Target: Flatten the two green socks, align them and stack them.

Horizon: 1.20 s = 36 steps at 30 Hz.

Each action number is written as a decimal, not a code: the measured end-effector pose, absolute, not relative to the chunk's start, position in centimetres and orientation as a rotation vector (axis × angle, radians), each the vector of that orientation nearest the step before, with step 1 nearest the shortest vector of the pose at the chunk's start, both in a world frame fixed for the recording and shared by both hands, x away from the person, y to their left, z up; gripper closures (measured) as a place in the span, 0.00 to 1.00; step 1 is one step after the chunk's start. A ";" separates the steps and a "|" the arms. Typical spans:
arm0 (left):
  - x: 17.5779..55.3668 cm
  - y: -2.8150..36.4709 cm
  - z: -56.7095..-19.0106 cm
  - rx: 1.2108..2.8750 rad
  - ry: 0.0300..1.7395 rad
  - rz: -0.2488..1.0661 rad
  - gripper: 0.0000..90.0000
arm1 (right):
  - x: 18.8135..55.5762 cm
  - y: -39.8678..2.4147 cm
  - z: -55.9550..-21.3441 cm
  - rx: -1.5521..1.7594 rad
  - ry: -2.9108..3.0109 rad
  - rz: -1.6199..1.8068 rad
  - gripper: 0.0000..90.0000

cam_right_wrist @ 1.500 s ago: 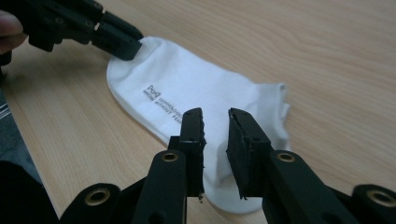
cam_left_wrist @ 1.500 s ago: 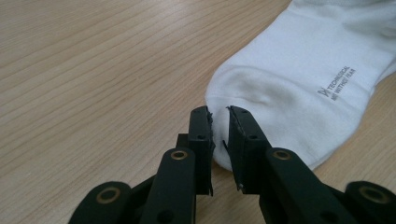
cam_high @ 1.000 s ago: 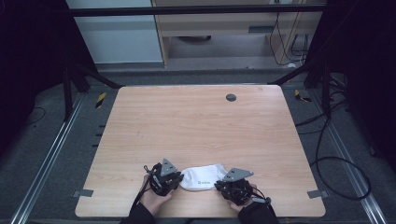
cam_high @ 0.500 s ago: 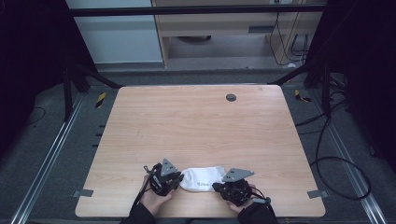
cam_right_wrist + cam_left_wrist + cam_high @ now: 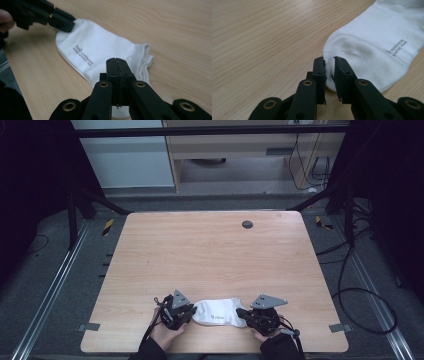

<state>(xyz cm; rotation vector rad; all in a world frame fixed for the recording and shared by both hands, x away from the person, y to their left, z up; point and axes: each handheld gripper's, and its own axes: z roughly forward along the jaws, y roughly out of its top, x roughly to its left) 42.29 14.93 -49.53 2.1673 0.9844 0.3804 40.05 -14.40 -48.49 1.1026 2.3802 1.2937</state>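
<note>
The left claw and the right claw sit at the two ends of a flat white cotton sock near the front edge of the light wooden table. From the left claw, the jaws stand a little apart around the sock's toe edge. From the right claw, the jaws have just been closing and are pressed together, probably pinching the sock's edge.

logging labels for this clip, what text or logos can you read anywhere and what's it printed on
"TECHNICAL" over a second line that looks like "WITHIC FEAR", not sharp enough to be sure, with a small logo mark beside it: printed in grey on the white sock.
The same print shows in the right gripper view and the high view, too blurred or small to read.
</note>
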 end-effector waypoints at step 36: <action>42.2 15.3 -49.0 2.132 0.963 0.409 0.77 | 41.1 -15.6 -49.0 1.166 2.352 1.106 1.00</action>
